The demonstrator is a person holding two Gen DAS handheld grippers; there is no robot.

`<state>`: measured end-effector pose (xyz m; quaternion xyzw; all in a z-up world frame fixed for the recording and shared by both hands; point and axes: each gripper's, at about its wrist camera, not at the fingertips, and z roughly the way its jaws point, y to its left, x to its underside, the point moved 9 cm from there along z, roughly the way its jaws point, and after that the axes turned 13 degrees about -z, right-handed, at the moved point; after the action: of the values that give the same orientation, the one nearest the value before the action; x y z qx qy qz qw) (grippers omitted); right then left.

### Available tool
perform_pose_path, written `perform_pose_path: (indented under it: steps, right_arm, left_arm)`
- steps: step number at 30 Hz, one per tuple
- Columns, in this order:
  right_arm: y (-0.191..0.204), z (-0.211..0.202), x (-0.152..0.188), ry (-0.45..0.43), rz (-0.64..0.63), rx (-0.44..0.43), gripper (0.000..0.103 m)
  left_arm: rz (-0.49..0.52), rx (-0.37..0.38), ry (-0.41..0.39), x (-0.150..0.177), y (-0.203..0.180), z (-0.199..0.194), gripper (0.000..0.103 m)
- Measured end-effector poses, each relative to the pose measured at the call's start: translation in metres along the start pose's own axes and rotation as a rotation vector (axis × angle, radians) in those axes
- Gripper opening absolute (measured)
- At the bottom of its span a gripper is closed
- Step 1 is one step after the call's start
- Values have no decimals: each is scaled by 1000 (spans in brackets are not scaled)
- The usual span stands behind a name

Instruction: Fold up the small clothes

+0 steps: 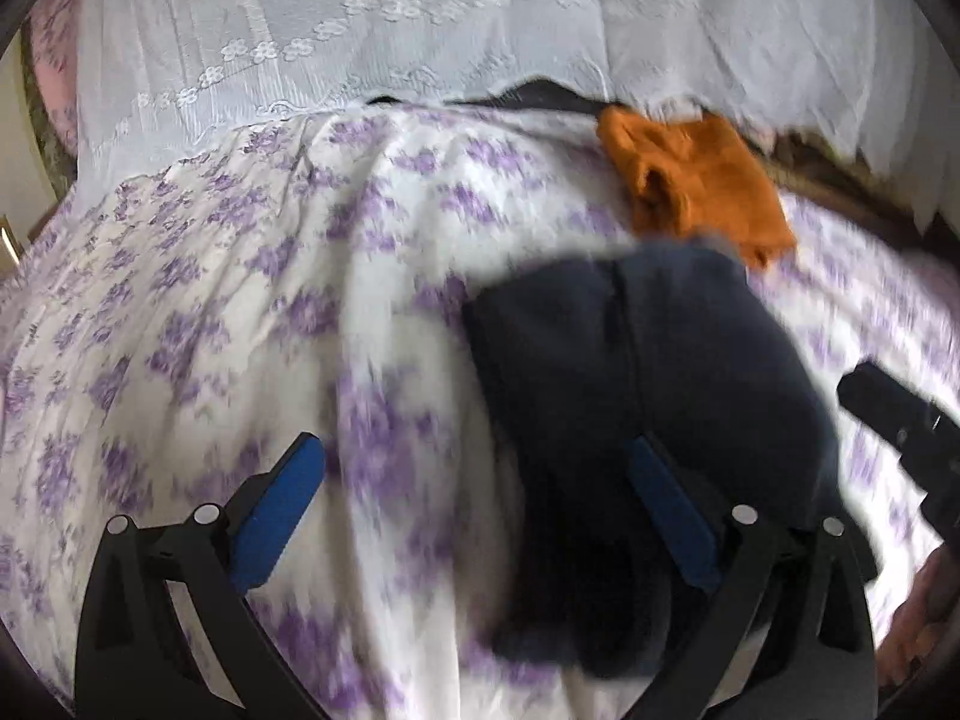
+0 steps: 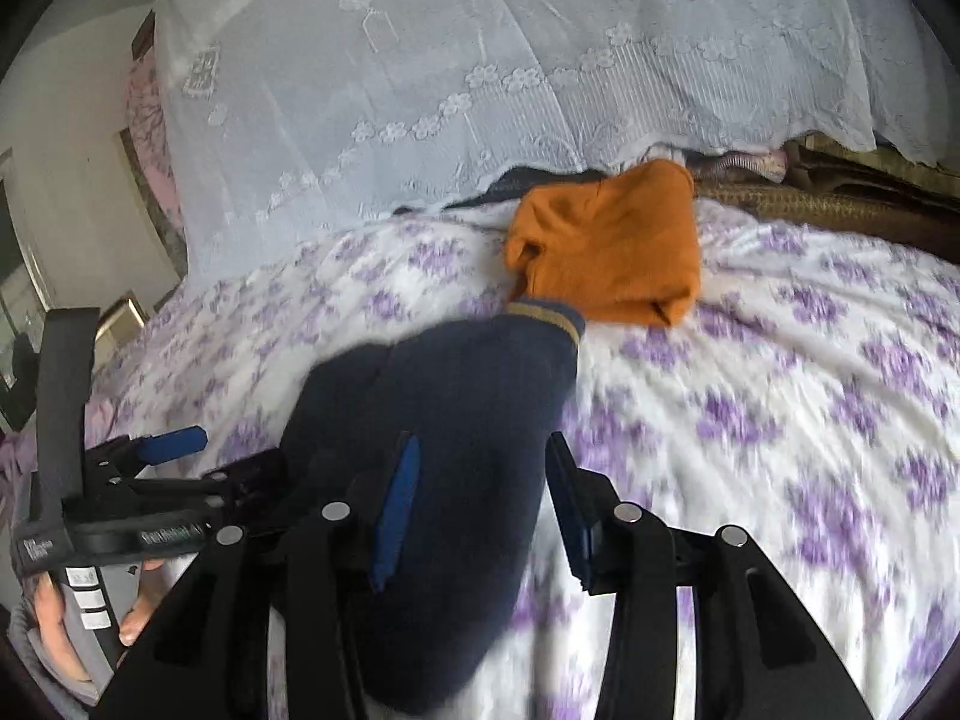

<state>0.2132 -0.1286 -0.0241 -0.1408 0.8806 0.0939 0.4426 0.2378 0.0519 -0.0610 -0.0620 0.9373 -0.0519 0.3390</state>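
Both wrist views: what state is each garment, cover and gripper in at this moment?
Navy garment: bunched on the bedspread, striped cuff toward the orange one.
Orange garment: folded, lying beyond the navy one.
Floral bedspread: spread out, wrinkled.
White lace cover: draped at the head of the bed.
Left gripper: open, nothing held.
Right gripper: open over the navy garment.

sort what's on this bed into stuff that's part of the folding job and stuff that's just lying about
Part of the job:
- navy garment, under both tools
- orange garment, lying folded behind it
- left tool, open
- right tool, open

Just lying about:
- floral bedsheet
- white lace cover
- brown woven fabric at the far right
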Motion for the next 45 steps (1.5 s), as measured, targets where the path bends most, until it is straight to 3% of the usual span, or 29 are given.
perform_pose_path:
  steps: [5,9,14,23,30,34,38,39,41,45]
  right_arm:
    - [10,19,44,121,0,-5,51]
    - [-1,22,51,125,88,-61,63]
    - [-3,18,55,112,115,-73,66]
    - [-6,-4,30,39,71,-35,66]
    - [-10,7,-4,13,60,-28,67]
    - [-18,27,-20,31,69,-1,67]
    - [-21,66,-2,144,99,-31,73]
    - [-25,69,1,143,131,-52,79]
    - [-29,71,4,146,175,-95,79]
    - [-22,50,-2,76,148,-85,79]
  left_arm:
    - [80,-88,-28,23,-3,8,99]
    - [113,-132,-80,24,-6,5,99]
    - [117,-141,-101,24,-6,2,99]
    - [74,-80,-99,16,-5,-6,99]
    - [76,-101,-136,-6,-3,-5,99]
    - [54,-112,-118,-27,2,13,99]
    - [26,-111,-28,-38,9,48,99]
    - [19,-102,-8,-37,10,55,99]
    - [-29,-52,25,-36,13,59,99]
    - [-67,-16,23,-37,20,49,99]
